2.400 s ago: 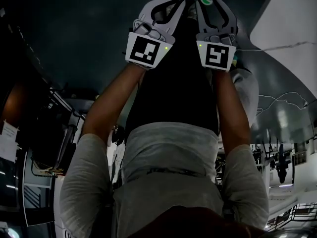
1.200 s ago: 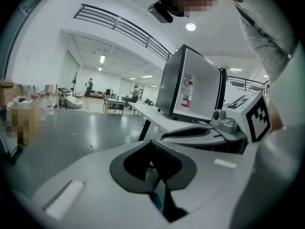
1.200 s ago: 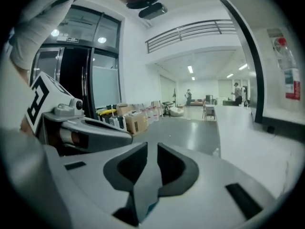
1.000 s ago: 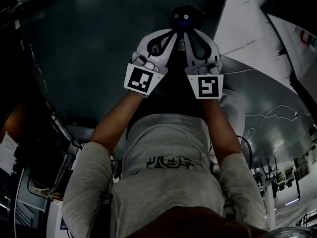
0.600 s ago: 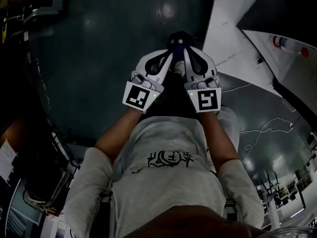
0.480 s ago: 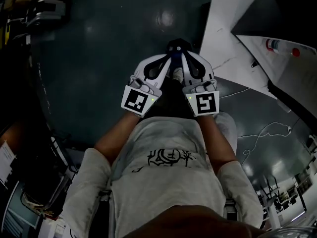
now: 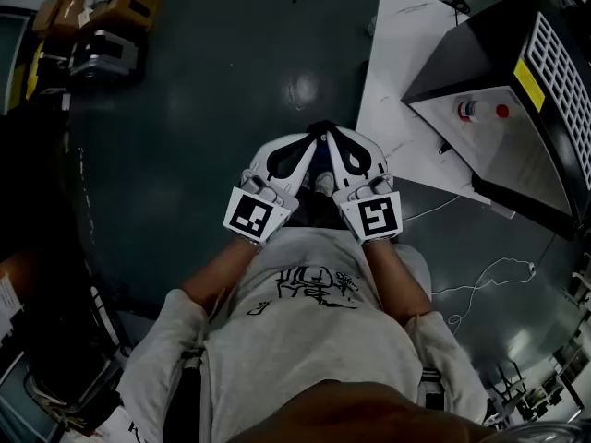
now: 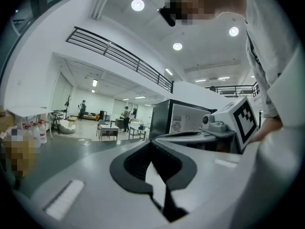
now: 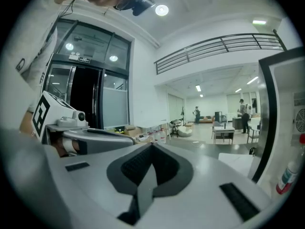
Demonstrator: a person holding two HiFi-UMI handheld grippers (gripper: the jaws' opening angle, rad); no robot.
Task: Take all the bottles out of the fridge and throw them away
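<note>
In the head view my left gripper [image 7: 307, 144] and right gripper [image 7: 334, 140] are held side by side in front of my chest, tips nearly touching. Both are shut with nothing between the jaws. The black fridge [image 7: 517, 109] stands open at the upper right, and a clear bottle with a red cap [image 7: 469, 111] lies inside it. In the right gripper view the same bottle [image 9: 287, 176] shows at the far right edge, past the fridge's dark frame [image 9: 265, 128]. The left gripper view shows the fridge [image 8: 183, 120] ahead and the right gripper [image 8: 228, 124] beside it.
A white board [image 7: 397, 72] lies on the dark floor under the fridge. Boxes and equipment [image 7: 102, 12] sit at the upper left. A thin cable [image 7: 489, 275] trails across the floor at the right. Low tables [image 8: 109, 131] and people stand far off in the hall.
Both grippers have come up towards my chest, still side by side. The fridge and its bottle have come fully into view at the right. The bottle at the right gripper's tips in the earliest frame is gone.
</note>
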